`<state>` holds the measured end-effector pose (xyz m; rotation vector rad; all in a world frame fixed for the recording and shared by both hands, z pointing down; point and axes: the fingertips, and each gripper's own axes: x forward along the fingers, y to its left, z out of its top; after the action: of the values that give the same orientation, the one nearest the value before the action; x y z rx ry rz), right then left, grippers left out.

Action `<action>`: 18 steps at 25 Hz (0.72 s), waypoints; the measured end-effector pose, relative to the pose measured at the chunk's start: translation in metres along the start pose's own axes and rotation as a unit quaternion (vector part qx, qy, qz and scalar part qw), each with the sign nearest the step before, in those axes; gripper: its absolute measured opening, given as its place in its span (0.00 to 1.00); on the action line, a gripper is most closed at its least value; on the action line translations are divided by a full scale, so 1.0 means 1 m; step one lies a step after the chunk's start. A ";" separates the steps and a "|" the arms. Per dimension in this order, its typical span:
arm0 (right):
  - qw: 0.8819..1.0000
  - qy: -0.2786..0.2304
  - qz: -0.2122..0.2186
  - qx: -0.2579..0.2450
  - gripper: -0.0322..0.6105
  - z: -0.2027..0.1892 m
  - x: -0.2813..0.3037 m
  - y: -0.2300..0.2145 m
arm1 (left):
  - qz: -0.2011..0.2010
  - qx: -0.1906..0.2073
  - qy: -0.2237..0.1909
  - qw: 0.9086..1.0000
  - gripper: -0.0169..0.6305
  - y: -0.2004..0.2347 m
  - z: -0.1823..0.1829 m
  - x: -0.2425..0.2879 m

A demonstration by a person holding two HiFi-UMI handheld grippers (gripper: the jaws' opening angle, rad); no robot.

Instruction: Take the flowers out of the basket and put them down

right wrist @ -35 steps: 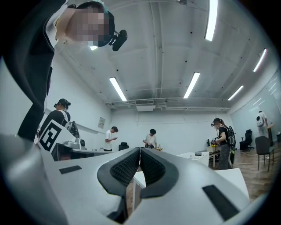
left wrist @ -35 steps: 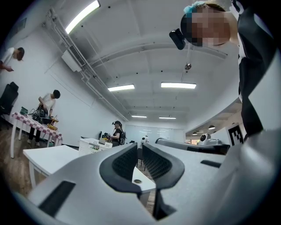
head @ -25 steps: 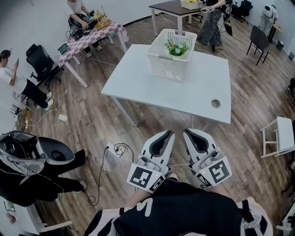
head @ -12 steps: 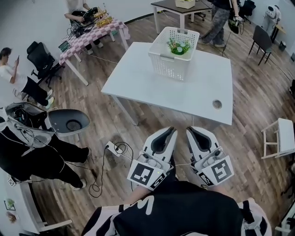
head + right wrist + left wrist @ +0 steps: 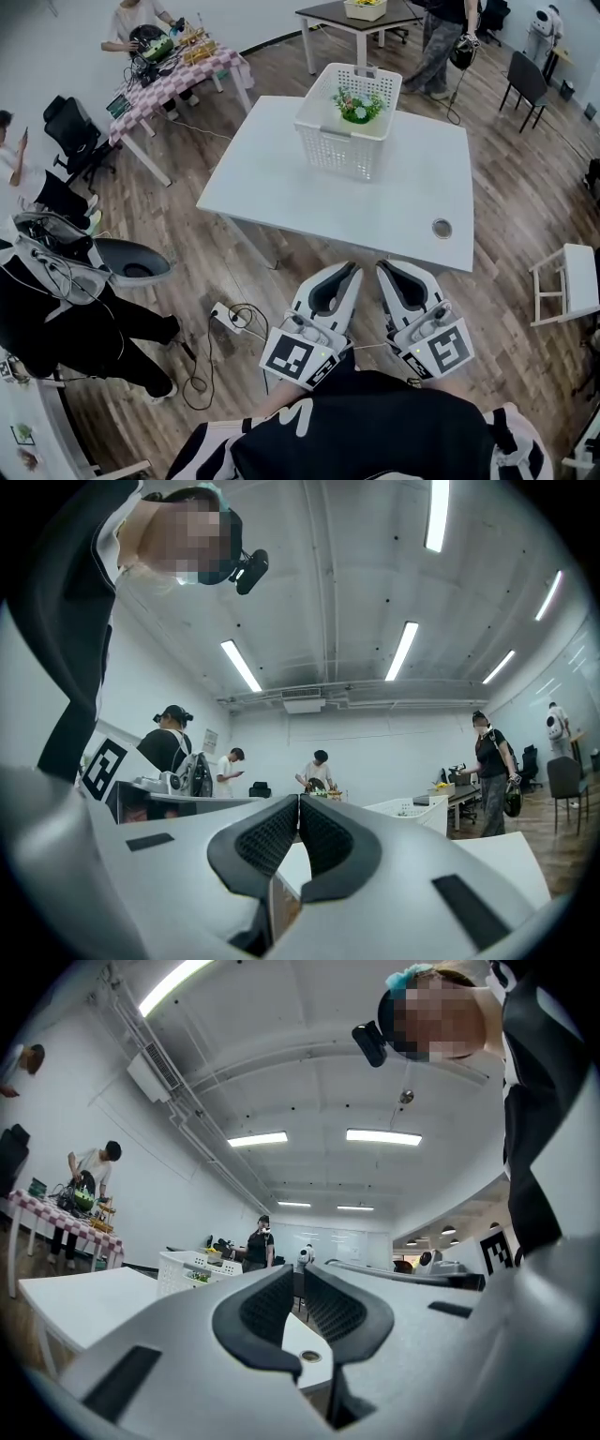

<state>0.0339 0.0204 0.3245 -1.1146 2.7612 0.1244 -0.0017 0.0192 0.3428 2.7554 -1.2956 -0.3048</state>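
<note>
Claws first: left claw (image 5: 343,272) pressed together, nothing in it. Right claw (image 5: 384,270) is the same, pads meeting, empty. Both hang close to the person's body, over the wood floor (image 5: 187,244), short of the table (image 5: 281,187). Nothing done yet, I'd say: the flowers (image 5: 357,105) sit inside the white basket (image 5: 337,145) at the table's far side, well apart from either claw. All of it is left: reach in, grip, lift out, set down on the table.
</note>
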 end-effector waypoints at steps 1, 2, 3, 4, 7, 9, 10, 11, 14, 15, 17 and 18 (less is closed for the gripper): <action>1.000 0.000 0.001 -0.001 0.08 -0.001 0.007 -0.003 | 0.000 -0.001 0.000 1.000 0.08 0.007 0.000 0.005; 1.000 0.000 0.001 -0.001 0.08 -0.002 0.014 -0.007 | 0.000 -0.002 0.000 1.000 0.08 0.014 0.001 0.010; 1.000 -0.001 0.001 -0.001 0.08 -0.003 0.021 -0.011 | -0.002 -0.002 0.000 1.000 0.08 0.020 0.001 0.015; 1.000 -0.002 0.001 -0.001 0.08 -0.005 0.027 -0.015 | -0.004 -0.002 -0.001 1.000 0.08 0.026 0.001 0.021; 1.000 0.000 -0.004 -0.002 0.08 -0.010 0.047 -0.032 | -0.012 -0.002 -0.001 1.000 0.08 0.044 0.002 0.042; 1.000 -0.002 -0.009 -0.004 0.08 -0.012 0.062 -0.045 | -0.019 -0.002 -0.001 1.000 0.08 0.058 0.004 0.057; 1.000 -0.003 -0.011 -0.005 0.08 -0.011 0.071 -0.052 | -0.022 -0.001 -0.001 1.000 0.08 0.065 0.006 0.066; 1.000 -0.004 -0.015 -0.007 0.08 -0.010 0.079 -0.060 | -0.026 -0.001 -0.001 1.000 0.08 0.073 0.008 0.074; 0.999 -0.009 -0.029 -0.012 0.08 -0.006 0.104 -0.083 | -0.040 0.000 0.000 0.999 0.08 0.095 0.016 0.102; 0.999 -0.010 -0.035 -0.013 0.08 -0.005 0.112 -0.092 | -0.046 0.001 0.000 0.999 0.08 0.102 0.019 0.111; 0.999 -0.011 -0.046 -0.016 0.08 -0.005 0.128 -0.108 | -0.057 0.002 0.001 0.998 0.08 0.116 0.023 0.130; 0.998 -0.011 -0.051 -0.016 0.08 -0.006 0.135 -0.117 | -0.061 0.003 0.002 0.998 0.08 0.123 0.024 0.138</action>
<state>0.0184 -0.1566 0.3039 -1.2530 2.6857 0.1679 -0.0133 -0.1654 0.3188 2.8449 -1.1304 -0.3041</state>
